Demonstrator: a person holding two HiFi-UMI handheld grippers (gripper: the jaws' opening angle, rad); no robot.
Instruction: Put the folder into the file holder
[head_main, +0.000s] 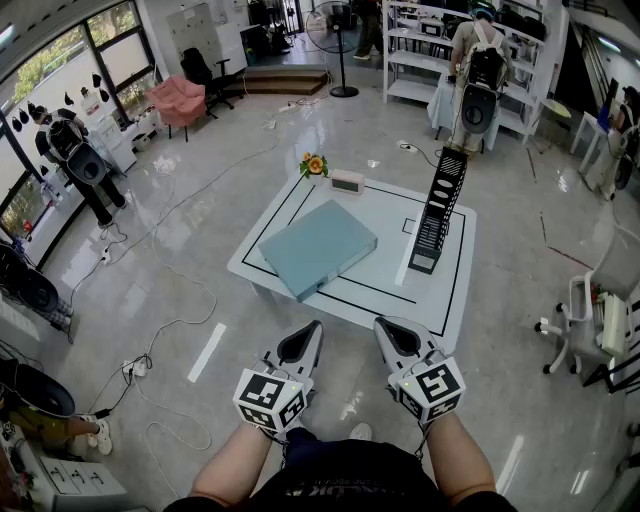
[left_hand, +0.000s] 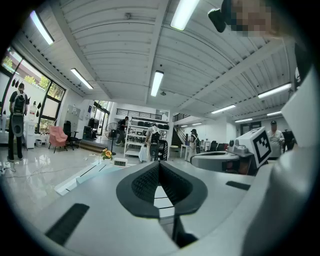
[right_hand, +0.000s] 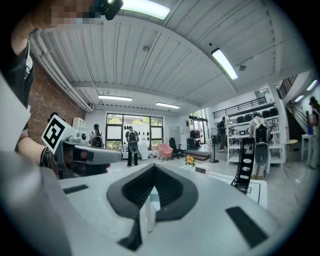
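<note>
Left gripper: I see its jaws closed, empty.
Right gripper: closed, empty.
Folder: flat on the table, ahead of my left gripper.
File holder: upright, ahead of my right gripper.

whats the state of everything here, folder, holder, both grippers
folder: closed, lying flat on the table, not held
file holder: standing upright to the right of the folder, apart from it
left gripper: shut, empty, short of the table
right gripper: shut, empty, short of the table
</note>
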